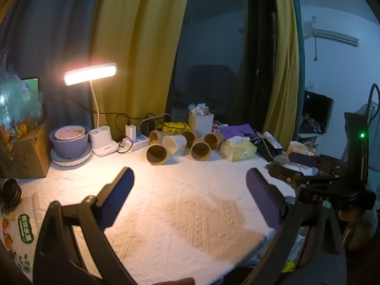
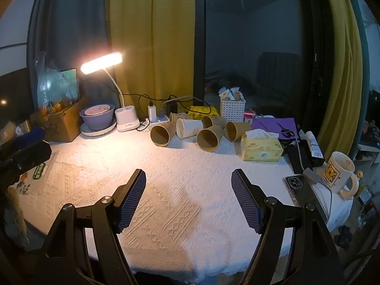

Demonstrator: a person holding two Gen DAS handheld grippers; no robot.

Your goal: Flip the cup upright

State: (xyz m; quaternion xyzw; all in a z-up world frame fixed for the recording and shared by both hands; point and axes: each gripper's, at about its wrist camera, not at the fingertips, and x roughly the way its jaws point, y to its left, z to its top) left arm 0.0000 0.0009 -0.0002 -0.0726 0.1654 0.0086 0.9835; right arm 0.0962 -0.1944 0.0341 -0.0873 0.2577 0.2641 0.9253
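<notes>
Several paper cups lie on their sides at the far edge of the white cloth, mouths toward me. A white cup [image 1: 174,143] [image 2: 189,128] lies among brown ones; the nearest brown cups are one at the left [image 1: 156,153] [image 2: 162,133] and one at the right [image 1: 201,150] [image 2: 209,139]. My left gripper [image 1: 190,181] is open and empty, well short of the cups. My right gripper [image 2: 188,180] is open and empty, also short of them. The right gripper's body shows at the right of the left wrist view [image 1: 332,180].
A lit desk lamp [image 2: 102,63] on a white base [image 2: 127,120], stacked bowls [image 2: 97,116], a cardboard box [image 2: 60,121], a power strip [image 2: 158,118], a white basket [image 2: 232,109], a tissue pack [image 2: 261,146], a phone [image 2: 296,185] and a mug [image 2: 338,172] ring the table [image 2: 178,201].
</notes>
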